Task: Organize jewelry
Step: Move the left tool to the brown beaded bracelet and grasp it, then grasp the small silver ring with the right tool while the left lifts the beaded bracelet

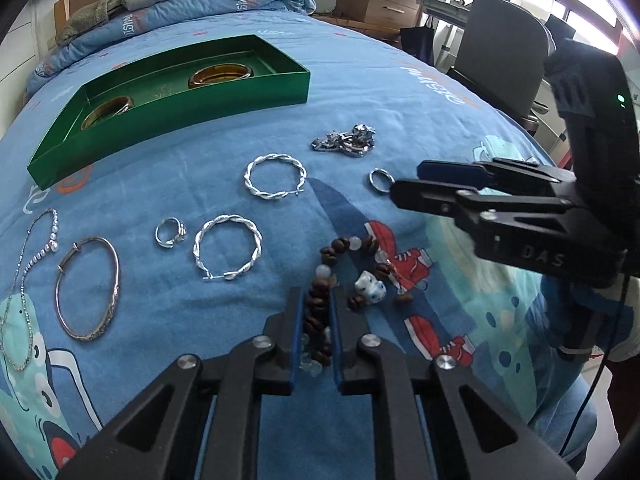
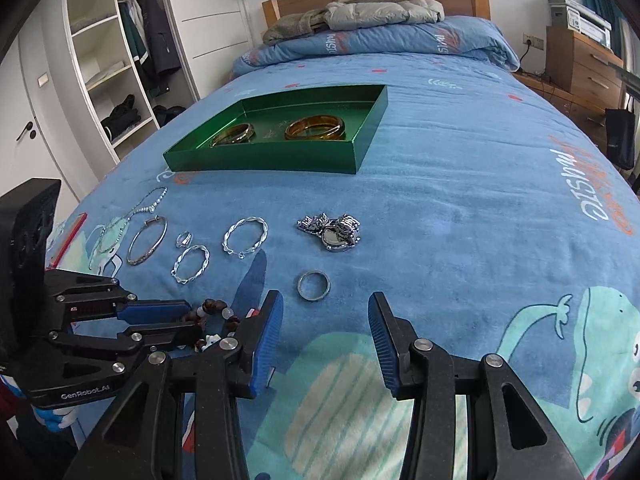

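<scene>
A thin silver chain necklace (image 1: 24,280) is lying at the far left of the blue bedspread (image 2: 460,200), and just beside it a plain silver bangle (image 1: 88,288) is resting flat. Next along, a small silver ring (image 1: 170,232) is sitting near two twisted silver hoops (image 1: 227,249) (image 1: 275,176). Behind them, a green tray (image 1: 168,120) is holding two amber bangles (image 1: 222,75) (image 1: 107,112), one toward each end. The left gripper (image 1: 314,300) is pressing down at the near edge, its fingers closing in on a strand of the brown beaded bracelet (image 1: 352,264), which is lying looped on the bedspread with a white charm. Farther right, a silver watch (image 2: 332,229) is lying bunched up, and a plain silver ring (image 2: 314,280) is sitting just ahead of the right gripper (image 2: 324,316), whose fingers are standing wide apart and holding nothing.
</scene>
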`<state>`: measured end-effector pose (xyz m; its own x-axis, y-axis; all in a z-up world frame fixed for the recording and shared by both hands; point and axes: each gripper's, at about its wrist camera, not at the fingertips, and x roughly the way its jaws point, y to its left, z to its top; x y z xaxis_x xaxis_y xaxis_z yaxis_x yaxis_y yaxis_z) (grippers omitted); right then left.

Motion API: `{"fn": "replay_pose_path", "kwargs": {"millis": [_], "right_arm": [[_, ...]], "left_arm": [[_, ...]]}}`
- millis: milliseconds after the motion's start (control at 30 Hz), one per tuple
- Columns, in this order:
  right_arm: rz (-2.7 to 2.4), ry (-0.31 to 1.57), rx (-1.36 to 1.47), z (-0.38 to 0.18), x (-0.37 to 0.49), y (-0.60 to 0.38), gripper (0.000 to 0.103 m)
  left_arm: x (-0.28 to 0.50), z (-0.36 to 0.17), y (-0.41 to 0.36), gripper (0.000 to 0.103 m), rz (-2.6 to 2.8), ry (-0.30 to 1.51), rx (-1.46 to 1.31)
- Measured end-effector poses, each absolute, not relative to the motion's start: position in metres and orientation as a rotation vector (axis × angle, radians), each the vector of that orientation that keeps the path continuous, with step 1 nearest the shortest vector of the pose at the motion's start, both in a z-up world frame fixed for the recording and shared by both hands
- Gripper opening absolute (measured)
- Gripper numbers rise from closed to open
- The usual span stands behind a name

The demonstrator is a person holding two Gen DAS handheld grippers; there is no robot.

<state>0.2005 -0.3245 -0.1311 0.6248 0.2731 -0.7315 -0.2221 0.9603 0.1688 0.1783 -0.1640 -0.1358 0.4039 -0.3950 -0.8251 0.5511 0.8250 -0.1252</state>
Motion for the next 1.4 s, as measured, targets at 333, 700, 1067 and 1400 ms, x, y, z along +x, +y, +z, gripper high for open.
{"fn": "replay_pose_path", "kwargs": {"millis": [333,700,1067,1400], "right_arm": [[0.284,0.859,-0.028,-0.144,0.219,-0.308,0.029],[0.258,0.842,-0.018,-0.135,0.200,-0.308,0.020],[0.230,0.770,0.023,-0.091,0.149,-0.307,0.020],[0.215,0.717,0.029,-0.061,0.105,-0.301,0.020]], "left_arm": [[0.169,-0.130,-0.154,0.009,-0.618,0.988,0.092],[0.157,-0.104,-0.138,0.008,-0.573,0.940,0.060],[0.127,-0.069,-0.126,0.008,-0.550,0.871,0.049],[0.098,-0.043,-0.104,0.008,-0.524,0.826,0.028]]}}
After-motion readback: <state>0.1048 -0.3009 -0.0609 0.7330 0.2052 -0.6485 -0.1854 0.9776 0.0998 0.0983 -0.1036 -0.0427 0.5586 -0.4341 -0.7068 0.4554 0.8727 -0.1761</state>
